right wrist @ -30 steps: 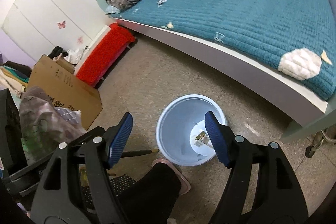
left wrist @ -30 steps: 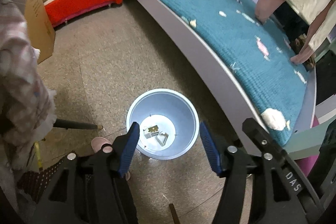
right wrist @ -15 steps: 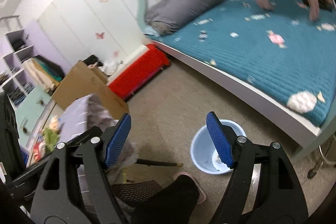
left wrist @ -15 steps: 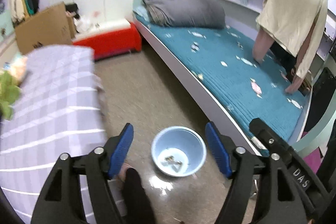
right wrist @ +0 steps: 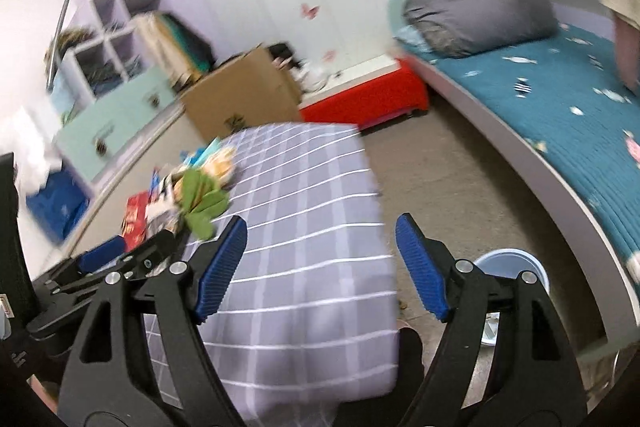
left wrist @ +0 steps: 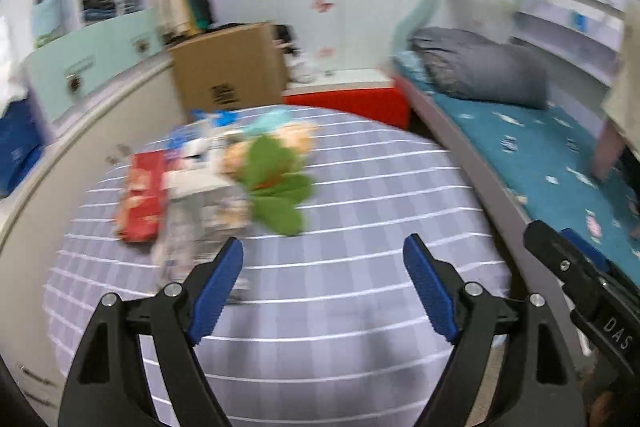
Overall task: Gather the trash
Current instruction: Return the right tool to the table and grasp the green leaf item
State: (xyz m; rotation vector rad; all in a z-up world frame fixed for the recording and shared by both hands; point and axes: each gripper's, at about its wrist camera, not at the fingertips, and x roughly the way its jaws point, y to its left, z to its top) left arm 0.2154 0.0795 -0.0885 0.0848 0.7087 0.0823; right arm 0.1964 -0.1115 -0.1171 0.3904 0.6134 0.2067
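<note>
On a table under a grey checked cloth (left wrist: 360, 207) lies a blurred heap of litter: a red packet (left wrist: 140, 199), crumpled papers (left wrist: 192, 227) and a green leafy soft thing (left wrist: 276, 187). My left gripper (left wrist: 323, 247) hangs over the cloth just in front of the heap, its jaws opening with nothing between them. My right gripper (right wrist: 322, 223) is open and empty above the cloth (right wrist: 304, 187), right of the heap with its red packet (right wrist: 134, 219). The pale blue bin (right wrist: 504, 263) stands on the floor at the lower right, partly hidden by the right finger.
A bed with a teal cover (left wrist: 540, 155) and grey pillow (left wrist: 480, 71) runs along the right. Behind the table are a cardboard box (left wrist: 228, 71), a red bench (left wrist: 348, 103) and a mint drawer unit (right wrist: 112, 123). A dark-trousered leg (right wrist: 408, 347) shows beside the bin.
Both grippers have risen and swung left, from above the bin to over the checked table with the litter. The left jaws have spread wider.
</note>
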